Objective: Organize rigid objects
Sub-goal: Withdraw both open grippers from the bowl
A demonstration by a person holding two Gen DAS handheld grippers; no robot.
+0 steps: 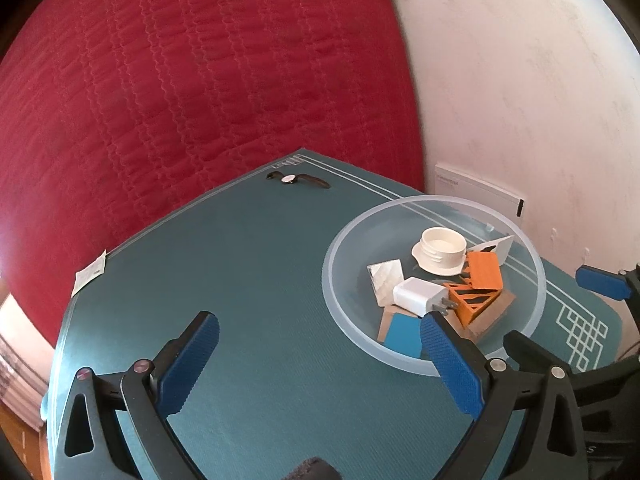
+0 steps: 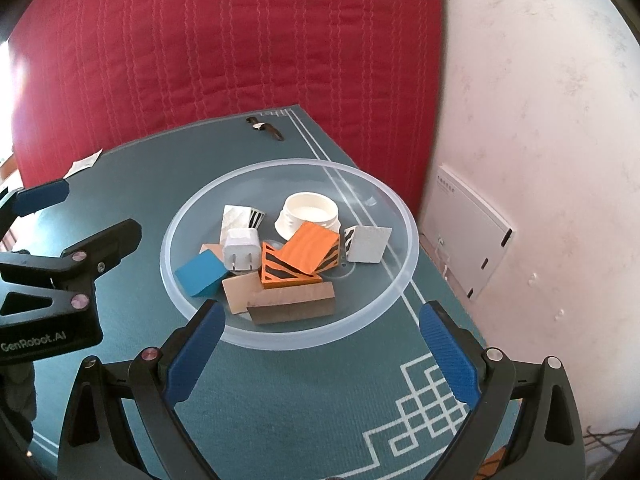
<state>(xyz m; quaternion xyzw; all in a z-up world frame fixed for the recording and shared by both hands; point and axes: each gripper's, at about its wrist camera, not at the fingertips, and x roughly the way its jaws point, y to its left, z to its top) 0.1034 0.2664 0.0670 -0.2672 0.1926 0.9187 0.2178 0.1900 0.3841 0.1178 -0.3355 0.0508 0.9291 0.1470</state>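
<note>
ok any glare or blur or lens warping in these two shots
Left wrist: blown-out white glare at the left edge, and the teal mat edge bows from fisheye curvature; the wristwatch is small and soft. Right wrist: a bright bleed at the upper left, while the clear bowl and its blocks look sharp; dark vignette in the corners.

A clear plastic bowl (image 2: 404, 216) sits on a teal mat (image 2: 280, 400), holding a white charger (image 2: 240, 250), a blue block (image 2: 200, 274), an orange striped block (image 2: 304, 260) and a white cap (image 2: 310, 214). The right tongs (image 2: 320, 350) gape wide, empty, at its near rim. A wristwatch (image 2: 265, 127) lies beyond, before a red quilt (image 2: 224, 48).
</note>
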